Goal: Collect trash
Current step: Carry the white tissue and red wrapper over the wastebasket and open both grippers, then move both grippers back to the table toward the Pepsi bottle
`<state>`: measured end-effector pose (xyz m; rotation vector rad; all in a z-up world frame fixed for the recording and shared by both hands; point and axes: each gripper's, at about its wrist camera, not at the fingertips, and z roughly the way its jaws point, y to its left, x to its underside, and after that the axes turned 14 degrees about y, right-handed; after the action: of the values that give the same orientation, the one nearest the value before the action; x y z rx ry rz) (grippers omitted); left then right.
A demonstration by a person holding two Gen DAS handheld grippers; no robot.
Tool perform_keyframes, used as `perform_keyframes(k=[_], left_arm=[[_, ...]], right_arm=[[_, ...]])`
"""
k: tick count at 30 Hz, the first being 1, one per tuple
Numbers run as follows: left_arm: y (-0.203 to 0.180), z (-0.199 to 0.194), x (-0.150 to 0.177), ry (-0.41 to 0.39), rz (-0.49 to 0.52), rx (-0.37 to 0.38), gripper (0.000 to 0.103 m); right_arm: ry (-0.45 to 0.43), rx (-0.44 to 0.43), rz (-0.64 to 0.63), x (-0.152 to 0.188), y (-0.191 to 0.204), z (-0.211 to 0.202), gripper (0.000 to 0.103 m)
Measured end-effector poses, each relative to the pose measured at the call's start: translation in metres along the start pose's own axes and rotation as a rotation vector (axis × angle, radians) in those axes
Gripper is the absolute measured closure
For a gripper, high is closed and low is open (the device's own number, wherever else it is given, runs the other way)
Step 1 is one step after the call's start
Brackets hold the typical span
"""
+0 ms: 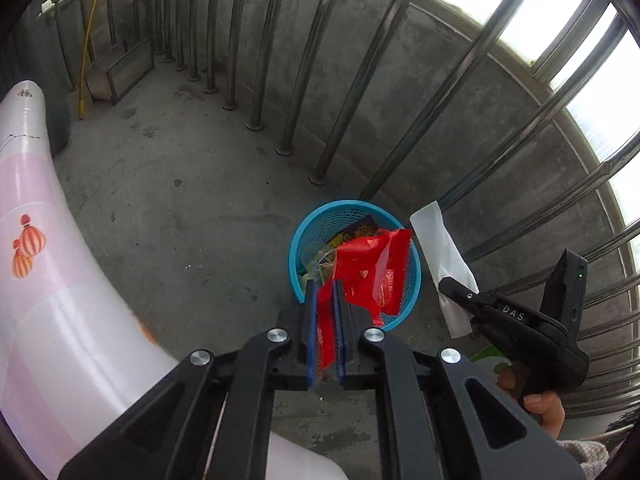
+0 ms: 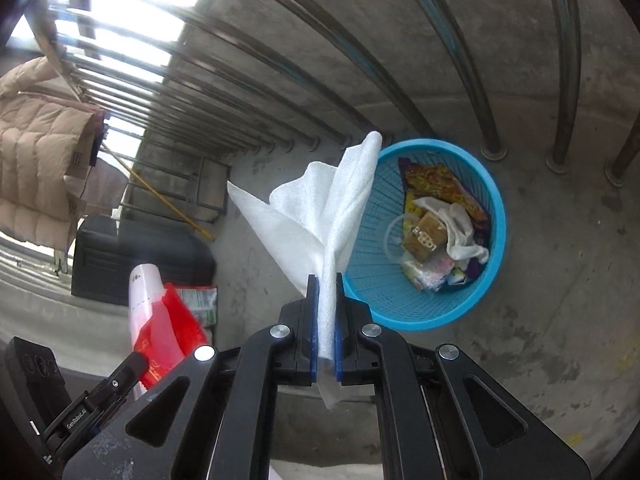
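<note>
**Both Tongs Loaded Above the Basket**

Left gripper (image 1: 324,300) clamped narrow on a red plastic wrapper (image 1: 370,276), held over the near rim of the blue mesh wastebasket (image 1: 298,236). Right gripper (image 2: 326,296) pinched tight on a white tissue (image 2: 320,208), jaws nearly closed with the sheet fanning out ahead of the fingertips. Hung just beside the basket's rim rather than over its mouth, judging from the right wrist view. Basket stood on the concrete floor (image 1: 180,200), close against the steel railing bars (image 1: 360,80), already part filled with snack packets (image 2: 440,184), a crumpled cloth or paper (image 2: 460,224) and a small brown carton (image 2: 424,236).

Likely risks from here, as judgement only: tissue dropped outside the rim if released before being carried over the opening; light sheet caught by a draught and drifted through the railing. Wrapper possibly stuck to the blue pads (image 1: 310,320), or draped over the rim and slid off onto the floor. Two tools crowded over one small opening, so a knock between them, or against the light basket, enough to tip it.
</note>
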<state>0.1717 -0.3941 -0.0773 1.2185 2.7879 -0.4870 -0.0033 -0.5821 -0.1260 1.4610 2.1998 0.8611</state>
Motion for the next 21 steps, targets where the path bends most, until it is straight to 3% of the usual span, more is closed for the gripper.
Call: perform_keyframes(k=[4,5,6,7,8,10,11,15,21], left_arm=[[-0.018,0.056,-0.036,0.068,0.016,-0.021,0.096],[-0.024,0.071,-0.044,0.089,0.028,-0.041,0.089],[-0.028,0.085,-0.049,0.117,0.045,-0.047,0.073],[-0.033,0.098,-0.054,0.139,0.063,-0.05,0.064],[-0.036,0.106,-0.055,0.148,0.072,-0.06,0.059],[-0.037,0.111,-0.055,0.15,0.08,-0.059,0.059],[-0.036,0.109,-0.052,0.146,0.075,-0.044,0.058],[-0.027,0.081,-0.04,0.082,0.05,-0.006,0.05],[-0.018,0.021,-0.021,-0.03,0.014,0.025,0.044]], right_arm=[[0.002,-0.004,0.052,-0.023,-0.023,0.024,0.094],[0.01,0.002,0.063,-0.028,-0.03,0.032,0.091],[0.025,0.013,0.075,-0.034,-0.039,0.042,0.078],[0.046,0.024,0.092,-0.039,-0.049,0.053,0.061],[0.077,0.033,0.11,-0.043,-0.06,0.066,0.054],[0.124,0.075,0.149,-0.045,-0.078,0.084,0.053],[0.131,0.096,0.171,-0.043,-0.086,0.088,0.053],[0.077,0.04,0.194,-0.029,-0.097,0.075,0.048],[-0.031,-0.04,0.175,-0.014,-0.08,0.034,0.046]])
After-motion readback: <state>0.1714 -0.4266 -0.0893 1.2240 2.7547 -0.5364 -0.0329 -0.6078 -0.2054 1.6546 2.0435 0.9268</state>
